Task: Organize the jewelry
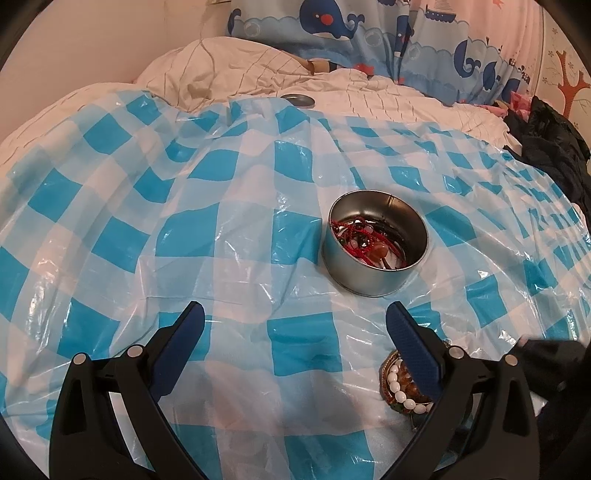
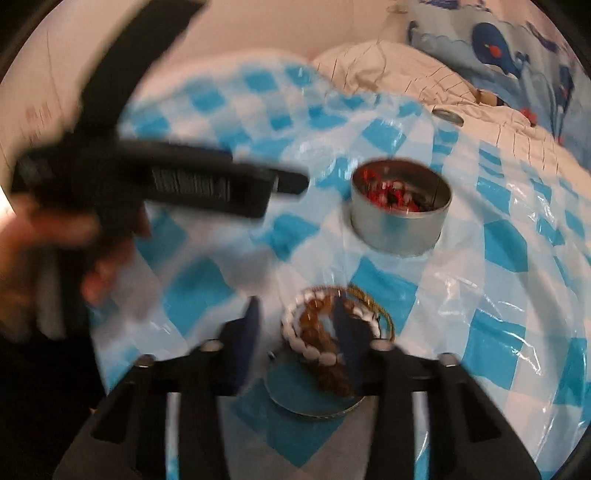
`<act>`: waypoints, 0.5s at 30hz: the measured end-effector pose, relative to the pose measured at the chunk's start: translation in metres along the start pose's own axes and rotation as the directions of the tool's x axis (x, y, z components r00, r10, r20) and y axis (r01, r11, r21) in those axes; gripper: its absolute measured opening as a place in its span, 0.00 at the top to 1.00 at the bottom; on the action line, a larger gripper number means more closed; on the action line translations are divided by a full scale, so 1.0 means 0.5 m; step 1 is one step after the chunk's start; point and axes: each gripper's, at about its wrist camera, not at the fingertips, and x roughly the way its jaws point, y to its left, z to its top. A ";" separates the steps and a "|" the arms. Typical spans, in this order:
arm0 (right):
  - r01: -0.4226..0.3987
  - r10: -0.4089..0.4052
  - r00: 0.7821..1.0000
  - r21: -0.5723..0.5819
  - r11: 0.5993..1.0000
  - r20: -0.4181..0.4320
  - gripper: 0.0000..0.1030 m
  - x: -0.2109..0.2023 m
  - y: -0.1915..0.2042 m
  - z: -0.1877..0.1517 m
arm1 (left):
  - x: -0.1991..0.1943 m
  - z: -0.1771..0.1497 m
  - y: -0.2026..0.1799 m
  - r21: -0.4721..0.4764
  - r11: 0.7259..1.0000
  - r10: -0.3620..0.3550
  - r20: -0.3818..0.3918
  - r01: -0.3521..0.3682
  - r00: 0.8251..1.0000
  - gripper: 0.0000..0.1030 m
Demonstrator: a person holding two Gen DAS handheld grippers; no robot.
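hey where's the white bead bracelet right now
The white bead bracelet lies on the checked sheet between the right gripper fingers, nearer than the metal tin.

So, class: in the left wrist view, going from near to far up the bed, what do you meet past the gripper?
Bead bracelets → open metal tin holding red cord jewelry → round lid → pillow → whale curtain.

- Plastic sheet (image 1: 236, 229): blue-and-white check, glossy.
- Round tin (image 1: 373, 273): silver metal; red cord and dark beads (image 1: 364, 236) inside.
- Bracelets (image 2: 325, 332): white beads, amber-brown beads, a gold-coloured chain.
- Left gripper (image 1: 295, 314): black frame, dark blue finger pads.
- Bedding (image 1: 229, 70): cream with thin dark lines.
- Curtain (image 1: 332, 26): light blue, navy whales with red spots.
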 end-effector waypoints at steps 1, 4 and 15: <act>0.020 -0.021 1.000 -0.019 1.000 -0.018 0.79 0.010 0.004 -0.006 | 0.000 0.000 0.000 0.000 1.000 -0.002 0.001 0.002 1.000 0.08; 0.060 -0.062 0.998 -0.071 0.996 -0.033 0.82 0.025 0.017 -0.013 | -0.001 -0.001 -0.002 0.006 1.000 -0.001 0.003 0.001 1.000 0.08; 0.031 -0.032 0.999 -0.033 0.999 -0.025 0.90 0.019 0.005 -0.015 | -0.001 -0.001 -0.008 0.004 1.000 0.001 0.002 -0.001 1.000 0.08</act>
